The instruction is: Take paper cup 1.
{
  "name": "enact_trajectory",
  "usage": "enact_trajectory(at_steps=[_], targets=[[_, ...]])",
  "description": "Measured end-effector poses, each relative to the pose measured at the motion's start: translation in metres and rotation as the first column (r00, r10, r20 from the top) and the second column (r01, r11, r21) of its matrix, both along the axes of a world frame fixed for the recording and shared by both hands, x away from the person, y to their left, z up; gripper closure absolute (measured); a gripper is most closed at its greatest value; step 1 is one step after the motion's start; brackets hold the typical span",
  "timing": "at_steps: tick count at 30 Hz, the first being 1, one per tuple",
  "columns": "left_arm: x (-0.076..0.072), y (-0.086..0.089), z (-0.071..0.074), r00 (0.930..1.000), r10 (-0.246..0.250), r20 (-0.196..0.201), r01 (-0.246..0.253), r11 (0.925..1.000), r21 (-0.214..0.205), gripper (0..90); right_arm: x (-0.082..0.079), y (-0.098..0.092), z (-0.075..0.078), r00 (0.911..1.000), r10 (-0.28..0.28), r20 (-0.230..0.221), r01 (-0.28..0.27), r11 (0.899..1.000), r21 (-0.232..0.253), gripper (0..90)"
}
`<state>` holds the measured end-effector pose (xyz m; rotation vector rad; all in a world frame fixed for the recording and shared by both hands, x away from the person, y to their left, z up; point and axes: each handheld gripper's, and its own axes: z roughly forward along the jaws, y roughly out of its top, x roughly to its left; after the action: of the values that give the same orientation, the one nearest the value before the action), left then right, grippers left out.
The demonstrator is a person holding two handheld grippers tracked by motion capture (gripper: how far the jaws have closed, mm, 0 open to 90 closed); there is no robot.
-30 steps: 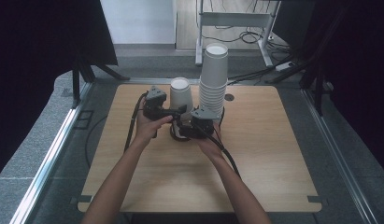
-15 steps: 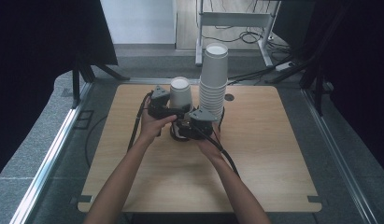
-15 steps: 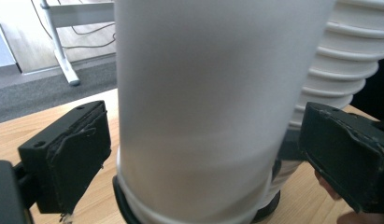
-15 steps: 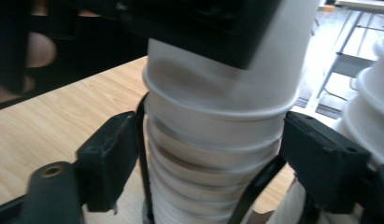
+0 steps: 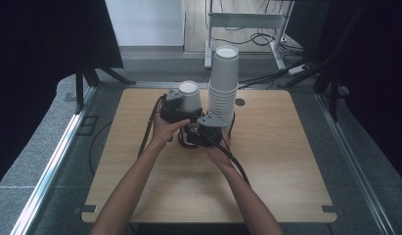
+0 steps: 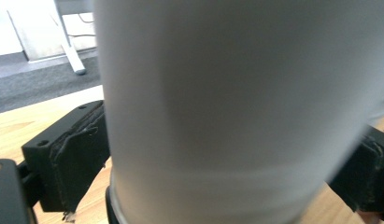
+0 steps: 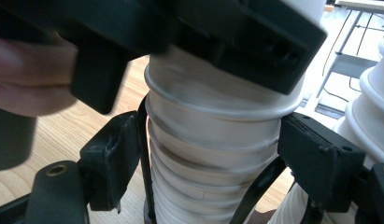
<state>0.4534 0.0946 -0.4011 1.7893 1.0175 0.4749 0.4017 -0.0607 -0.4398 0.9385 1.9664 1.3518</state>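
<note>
Apparently the work is pulling one cup off a nested pile, and it is at the gripping stage. Both holds look set, the separation itself is not yet done, and the freed cup would then have to be put somewhere.

The top cup (image 6: 227, 112) stands upside down, closed base up and mouth toward the table, with its long axis upright. It sits between the left gripper's (image 6: 227, 154) fingers, whose jaws have just been closing. One pad (image 6: 77, 154) lies against its left wall and the other against its right, so I read the cup as clamped.

Directly beneath those fingers, the cup's rim is seated over the short stack (image 7: 213, 154). This pile is also inverted and upright, its rolled rims ringed one below another. The right gripper (image 7: 208, 172) takes it lower down. Its jaws have just been closing too, and its fingers (image 7: 115, 158) press the pile from either side, with a loop of black cable caught near them. I judge this to be the anchoring hold while the left lifts.

Just beyond the right fingers, on their outer side, stands the tall stack (image 5: 223, 88), mouths down as well and touched by neither gripper. All of it rests on the wooden table (image 5: 286, 161).

What remains, in my judgement, is a straight pull upward along the cups' axis, since a tilt could drag a second cup along.
</note>
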Motion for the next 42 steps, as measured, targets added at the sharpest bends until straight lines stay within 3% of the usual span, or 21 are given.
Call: enact_trajectory(at_steps=[2, 14, 16, 19, 36, 42], targets=[[0.001, 0.000, -0.002, 1.0000, -0.002, -0.001, 0.001, 0.9996, -0.028, 6.2, 0.000, 0.000, 0.000, 1.0000, 0.000, -0.004, 0.000, 1.000, 0.004, 22.1], [0.001, 0.000, -0.001, 0.9996, -0.012, 0.026, 0.012, 0.9995, -0.029, 11.8, -0.001, -0.001, 0.000, 1.0000, 0.004, -0.004, -0.004, 1.000, 0.005, 22.3], [-0.001, 0.003, 0.007, 0.9990, -0.007, 0.044, 0.010, 0.9968, -0.079, 12.0, -0.001, -0.001, 0.000, 1.0000, 0.008, -0.001, -0.008, 1.000, 0.004, 22.7], [-0.003, 0.005, 0.020, 0.9977, -0.014, 0.066, 0.021, 0.9940, -0.107, 12.2, -0.002, -0.001, 0.000, 1.0000, 0.008, 0.001, -0.008, 1.000, 0.004, 22.8], [-0.014, 0.018, 0.063, 0.9862, 0.004, 0.165, 0.020, 0.9896, -0.142, 12.4, -0.002, -0.002, 0.000, 0.9999, 0.010, 0.001, -0.010, 1.000, -0.006, 23.3], [-0.025, 0.028, 0.082, 0.9788, -0.006, 0.205, 0.046, 0.9811, -0.188, 12.4, -0.003, -0.002, 0.000, 0.9999, 0.014, -0.006, -0.014, 1.000, -0.005, 23.4]])
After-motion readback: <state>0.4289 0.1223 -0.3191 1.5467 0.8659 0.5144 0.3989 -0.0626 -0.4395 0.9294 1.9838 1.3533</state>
